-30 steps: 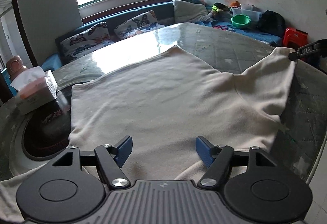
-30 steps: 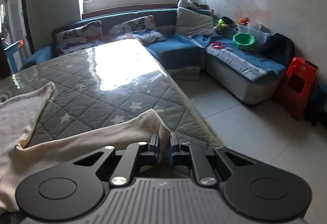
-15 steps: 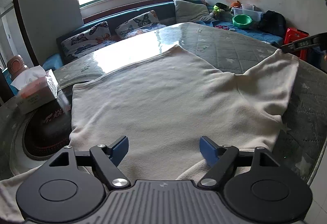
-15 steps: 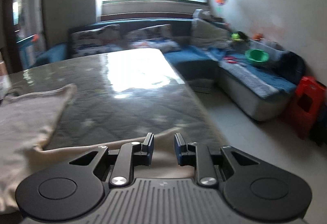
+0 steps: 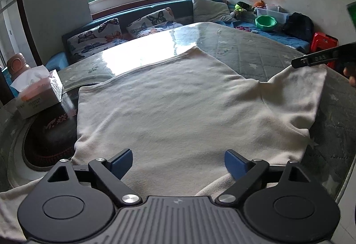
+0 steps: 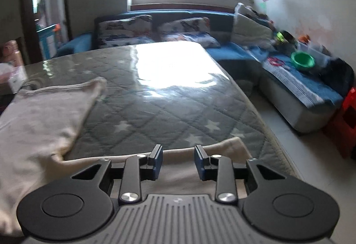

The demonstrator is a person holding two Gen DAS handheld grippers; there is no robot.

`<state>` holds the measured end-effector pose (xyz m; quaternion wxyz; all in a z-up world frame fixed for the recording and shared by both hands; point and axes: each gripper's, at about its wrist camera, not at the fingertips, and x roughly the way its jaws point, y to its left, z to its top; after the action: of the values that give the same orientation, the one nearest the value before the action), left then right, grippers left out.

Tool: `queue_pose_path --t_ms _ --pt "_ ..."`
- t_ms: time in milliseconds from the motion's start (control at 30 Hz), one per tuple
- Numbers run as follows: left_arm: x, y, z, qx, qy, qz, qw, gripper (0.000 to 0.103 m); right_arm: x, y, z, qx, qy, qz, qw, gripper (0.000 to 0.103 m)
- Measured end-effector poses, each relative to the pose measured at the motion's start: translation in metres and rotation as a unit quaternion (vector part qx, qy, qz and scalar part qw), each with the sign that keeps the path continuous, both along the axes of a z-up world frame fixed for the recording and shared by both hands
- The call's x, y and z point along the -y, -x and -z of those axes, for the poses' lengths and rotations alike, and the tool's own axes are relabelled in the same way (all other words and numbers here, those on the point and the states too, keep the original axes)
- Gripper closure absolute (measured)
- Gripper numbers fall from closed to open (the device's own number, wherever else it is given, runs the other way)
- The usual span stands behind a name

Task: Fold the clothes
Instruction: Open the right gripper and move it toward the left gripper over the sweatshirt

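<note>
I see the shirt [image 5: 178, 106] spread flat on the table [image 6: 155, 106]. My left gripper [image 5: 178, 160] has just been opening wide above its hem; my right gripper [image 6: 178, 160], also just opening, stands partly open over the sleeve [image 6: 200, 150], gripping nothing.

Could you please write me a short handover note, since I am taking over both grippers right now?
Left gripper: open wide, above the near edge of the cream shirt, holding nothing.
Right gripper: jaws have just been opening, now apart over the right sleeve; the sleeve lies on the table, not gripped.
Shirt: spread flat on the quilted table, the sleeve stretched out toward the table's right edge.
Done: shirt laid out and smoothed.
Left: all folds, probably sleeves in first, then the body.
</note>
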<state>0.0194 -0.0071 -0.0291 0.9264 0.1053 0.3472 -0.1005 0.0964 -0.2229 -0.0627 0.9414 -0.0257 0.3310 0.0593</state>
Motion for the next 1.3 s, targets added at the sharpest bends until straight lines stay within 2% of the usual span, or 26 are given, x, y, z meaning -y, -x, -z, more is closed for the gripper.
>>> queue_pose_path --t_ms 33,267,433,567,733,867,967,1100,1300 --pt "0.0 0.0 0.0 0.0 0.0 0.0 1.0 0.009 -0.005 0.006 -0.004 0.003 -0.001 -0.014 1.0 0.063" --pt "0.001 -0.002 -0.006 0.008 0.001 -0.001 1.0 0.008 -0.057 0.045 -0.006 -0.013 -0.001 -0.14 0.99 0.055" --pt "0.008 -0.002 -0.006 0.008 -0.002 0.01 0.9999 0.007 -0.086 0.06 -0.002 -0.015 0.02 -0.197 0.98 0.055" --pt "0.012 -0.002 -0.006 0.007 -0.002 0.016 0.9998 0.006 -0.09 0.064 0.005 -0.037 0.041 -0.212 0.976 0.054" --pt "0.013 -0.005 -0.005 0.001 -0.004 0.014 0.9999 0.005 -0.086 0.069 -0.001 -0.04 0.054 -0.218 0.974 0.052" --pt "0.013 -0.005 -0.005 -0.003 -0.003 0.01 0.9999 0.003 -0.089 0.064 -0.008 -0.02 0.031 -0.215 0.976 0.049" --pt "0.013 -0.006 -0.004 -0.006 -0.005 0.008 0.9999 0.002 -0.095 0.056 0.0 -0.031 0.02 -0.219 0.975 0.049" --pt "0.012 -0.007 -0.005 -0.006 -0.005 0.006 1.0 0.001 -0.093 0.055 0.002 -0.038 0.019 -0.221 0.974 0.048" --pt "0.013 -0.008 -0.009 0.0 -0.002 0.008 1.0 0.0 -0.086 0.041 -0.007 -0.018 0.014 -0.198 0.98 0.048"
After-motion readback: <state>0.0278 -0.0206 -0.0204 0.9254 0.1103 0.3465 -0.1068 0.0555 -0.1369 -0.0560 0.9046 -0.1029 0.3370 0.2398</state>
